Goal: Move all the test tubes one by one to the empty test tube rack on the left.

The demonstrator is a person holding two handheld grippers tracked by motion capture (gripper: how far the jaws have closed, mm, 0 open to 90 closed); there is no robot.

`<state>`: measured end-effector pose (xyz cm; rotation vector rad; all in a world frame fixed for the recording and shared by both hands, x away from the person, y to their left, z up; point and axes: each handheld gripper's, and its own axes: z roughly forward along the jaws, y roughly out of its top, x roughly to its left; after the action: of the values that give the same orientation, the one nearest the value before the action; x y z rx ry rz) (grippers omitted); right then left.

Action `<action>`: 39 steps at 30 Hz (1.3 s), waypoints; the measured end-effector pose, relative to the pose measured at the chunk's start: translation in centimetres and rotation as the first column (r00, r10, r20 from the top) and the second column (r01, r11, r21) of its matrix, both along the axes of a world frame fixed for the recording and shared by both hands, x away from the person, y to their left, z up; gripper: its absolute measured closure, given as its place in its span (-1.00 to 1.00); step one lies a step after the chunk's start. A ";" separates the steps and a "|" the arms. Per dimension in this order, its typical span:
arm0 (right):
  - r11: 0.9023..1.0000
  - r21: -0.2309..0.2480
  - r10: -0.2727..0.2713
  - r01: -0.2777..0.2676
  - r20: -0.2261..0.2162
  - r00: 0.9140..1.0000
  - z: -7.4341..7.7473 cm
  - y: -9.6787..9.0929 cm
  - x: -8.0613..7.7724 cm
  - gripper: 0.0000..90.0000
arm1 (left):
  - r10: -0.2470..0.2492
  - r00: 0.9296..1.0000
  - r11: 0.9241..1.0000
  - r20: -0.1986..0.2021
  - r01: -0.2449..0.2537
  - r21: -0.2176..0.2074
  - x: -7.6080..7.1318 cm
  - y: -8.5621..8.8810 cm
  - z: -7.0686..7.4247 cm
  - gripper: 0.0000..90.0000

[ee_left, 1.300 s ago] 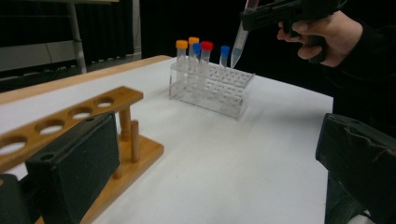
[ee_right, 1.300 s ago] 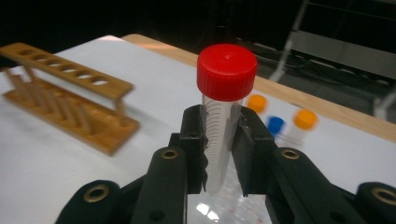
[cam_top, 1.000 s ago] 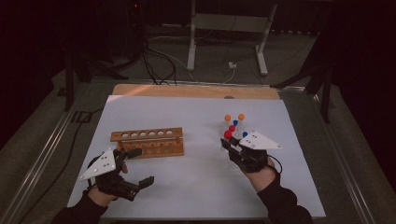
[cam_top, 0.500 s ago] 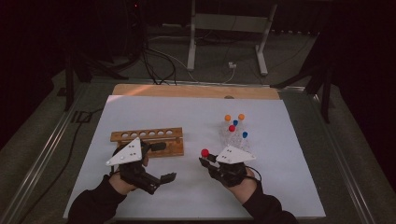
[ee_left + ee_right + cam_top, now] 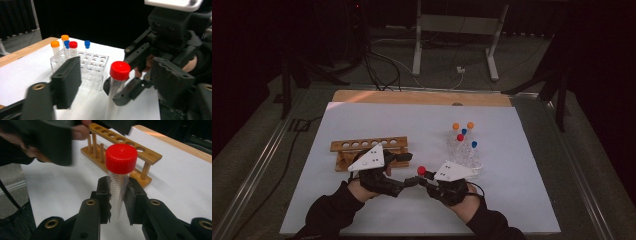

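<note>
Right tool (image 5: 117, 202) clamps a clear graduated tube with a red screw cap (image 5: 121, 158) upright between its two black jaws; the pads press on the tube wall, and the tube's lower end is hidden behind the jaws in the right gripper view. In the high view the red cap (image 5: 421, 170) sits at the centre of the white worktop (image 5: 522, 200), between the two hands. Left tool (image 5: 408, 181) stands part open and its jaws have just been closing; in the left gripper view the tube (image 5: 116, 85) stands between them, untouched by either pad, its base cut off at the bottom edge. Near jaw blurred. Wooden rack (image 5: 369, 151) lies at 9 o'clock of the tube, partly covered by the left tool's grey plate. Clear plastic rack (image 5: 464, 150) with orange, blue and red capped tubes sits at 1 o'clock; its exact count of wells hard to make out.
</note>
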<state>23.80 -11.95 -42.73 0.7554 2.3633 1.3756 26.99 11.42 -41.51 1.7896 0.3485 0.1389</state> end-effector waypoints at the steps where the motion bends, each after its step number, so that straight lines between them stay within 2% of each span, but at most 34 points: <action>1: 1.000 0.000 0.002 -0.002 -0.001 1.000 0.0 0.1 0.0 0.66 | -0.005 1.000 1.000 0.001 0.005 0.002 0.0 -0.1 0.0 -0.31; 17: 1.000 -0.002 0.012 -0.012 -0.002 1.000 0.3 0.4 0.0 0.66 | -0.033 0.999 0.999 0.041 0.032 0.036 -0.1 -1.1 -0.2 0.52; 24: 1.000 0.016 0.006 -0.005 -0.019 1.000 0.3 0.4 0.1 0.63 | -0.032 0.998 0.999 0.046 0.030 0.041 0.1 -1.1 0.0 0.58; 28: 1.000 0.025 -0.002 0.003 -0.022 1.000 0.4 0.2 0.3 0.34 | -0.016 0.999 0.999 0.049 0.014 0.029 0.4 -0.6 0.5 0.59; 34: 0.997 0.068 -0.020 0.022 -0.020 1.000 0.6 -0.7 0.7 -0.12 | 0.014 0.999 1.000 0.041 -0.014 0.003 1.4 0.5 1.4 0.59; 36: 0.996 0.083 -0.030 0.032 -0.024 0.999 0.8 -1.1 0.8 -0.35 | 0.028 0.998 0.999 0.051 -0.029 0.017 1.7 0.7 1.6 0.59; 39: 0.992 0.113 -0.055 0.057 -0.018 0.998 1.1 -1.6 1.1 -0.61 | 0.051 0.998 0.999 0.048 -0.051 0.016 2.3 1.1 1.7 0.59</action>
<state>24.85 -13.58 -41.63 0.8593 2.2723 1.4961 29.29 12.57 -39.80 1.7917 0.3598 0.2211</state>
